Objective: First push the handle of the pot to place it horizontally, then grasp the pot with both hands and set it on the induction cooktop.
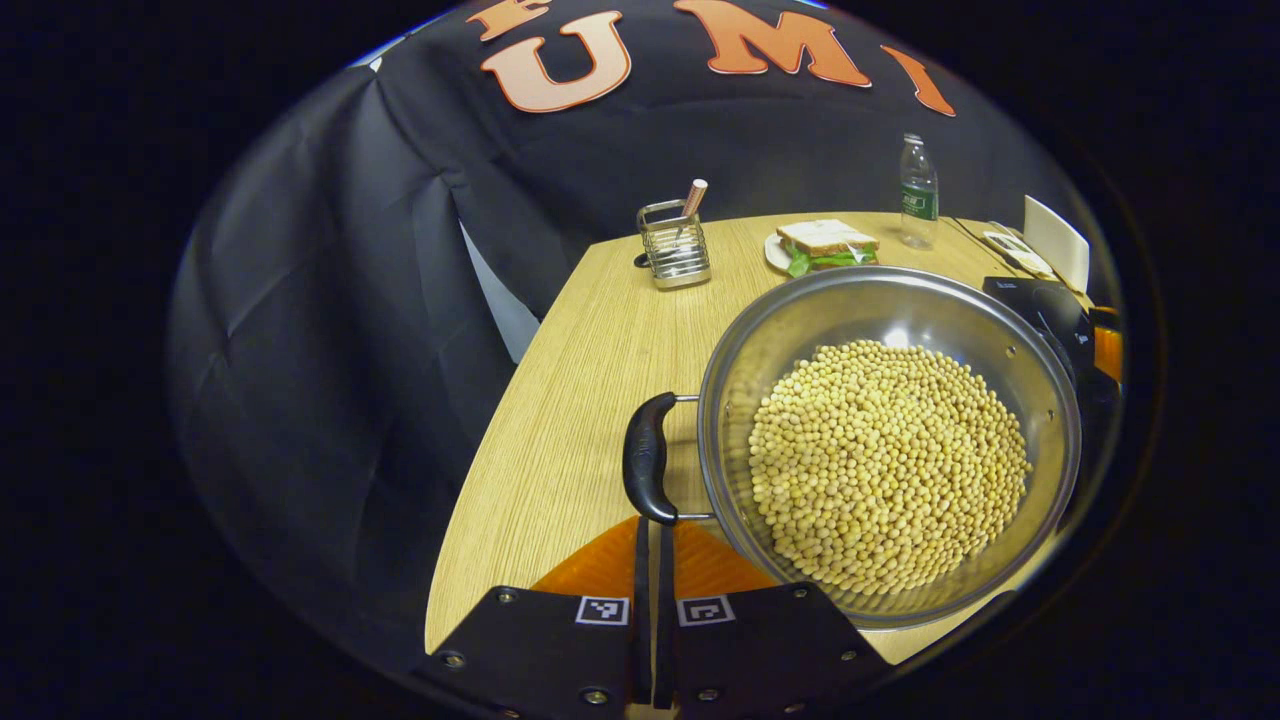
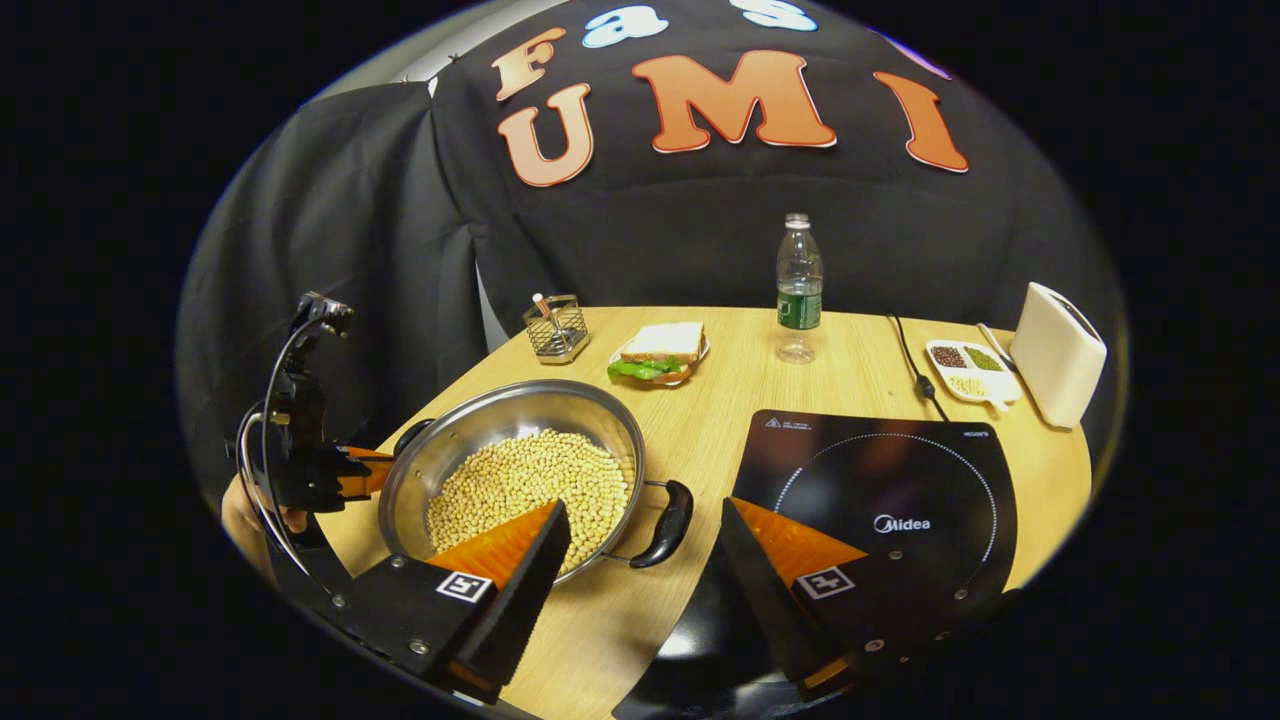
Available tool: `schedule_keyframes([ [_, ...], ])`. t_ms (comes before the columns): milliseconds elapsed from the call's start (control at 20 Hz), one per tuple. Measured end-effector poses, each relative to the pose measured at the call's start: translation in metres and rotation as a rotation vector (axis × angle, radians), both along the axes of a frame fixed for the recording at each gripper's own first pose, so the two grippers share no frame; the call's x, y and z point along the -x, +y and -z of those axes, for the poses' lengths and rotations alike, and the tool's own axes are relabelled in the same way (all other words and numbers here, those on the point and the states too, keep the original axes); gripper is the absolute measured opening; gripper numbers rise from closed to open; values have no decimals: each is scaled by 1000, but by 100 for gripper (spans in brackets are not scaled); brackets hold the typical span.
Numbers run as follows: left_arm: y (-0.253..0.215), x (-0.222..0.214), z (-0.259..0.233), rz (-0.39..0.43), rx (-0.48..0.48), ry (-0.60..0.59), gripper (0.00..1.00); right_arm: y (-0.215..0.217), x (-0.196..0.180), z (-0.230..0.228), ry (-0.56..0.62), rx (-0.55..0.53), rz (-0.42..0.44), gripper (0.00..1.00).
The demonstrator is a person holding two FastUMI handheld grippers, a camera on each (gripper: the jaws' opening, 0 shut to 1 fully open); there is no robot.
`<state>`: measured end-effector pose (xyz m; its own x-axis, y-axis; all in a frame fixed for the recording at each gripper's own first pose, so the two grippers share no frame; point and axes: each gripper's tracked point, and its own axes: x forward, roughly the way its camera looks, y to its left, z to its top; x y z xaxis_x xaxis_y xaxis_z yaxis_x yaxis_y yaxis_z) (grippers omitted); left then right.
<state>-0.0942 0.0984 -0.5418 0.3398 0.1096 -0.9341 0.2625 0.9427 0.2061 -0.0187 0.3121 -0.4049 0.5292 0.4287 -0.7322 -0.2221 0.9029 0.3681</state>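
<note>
The round steel pot (image 2: 510,470) of pale beans sits lower left on the wooden bench (image 2: 720,400), its handles in line left to right. The right claw (image 2: 640,540) gapes around the near black handle (image 2: 665,523). The left claw (image 1: 652,560) is closed together.

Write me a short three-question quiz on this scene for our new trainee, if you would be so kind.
1. True or false: the pot already sits on the induction cooktop.
2. What lies in the pot? A) water B) pale round beans C) noodles
3. Fill in: the ___ claw is open, with its fingers on either side of a black pot handle.

Key
1. False: the pot stands on the table, beside the cooktop.
2. B
3. Right: the right claw is spread wide in the right gripper view.
</note>
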Motion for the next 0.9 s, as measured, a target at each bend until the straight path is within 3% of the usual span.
schedule_keyframes([
  [150,4,-1,-5,-18,21,-11,3,8,-4,10,46,-9,19,93],
  [350,8,-10,-25,-34,62,-44,14,19,-6,21,110,-18,37,90],
  [450,5,-22,-40,-52,105,-80,36,21,-6,26,129,-15,45,89],
  [500,0,-26,-47,-61,132,-89,57,22,-7,28,135,-10,49,89],
  [600,-7,-37,-52,-78,196,-105,80,23,-8,32,153,-9,60,89],
  [800,-25,-51,-42,-123,303,-78,82,26,-15,39,203,-42,83,89],
  [900,-25,-52,-29,-129,295,-54,82,28,-14,43,237,-62,77,88],
])
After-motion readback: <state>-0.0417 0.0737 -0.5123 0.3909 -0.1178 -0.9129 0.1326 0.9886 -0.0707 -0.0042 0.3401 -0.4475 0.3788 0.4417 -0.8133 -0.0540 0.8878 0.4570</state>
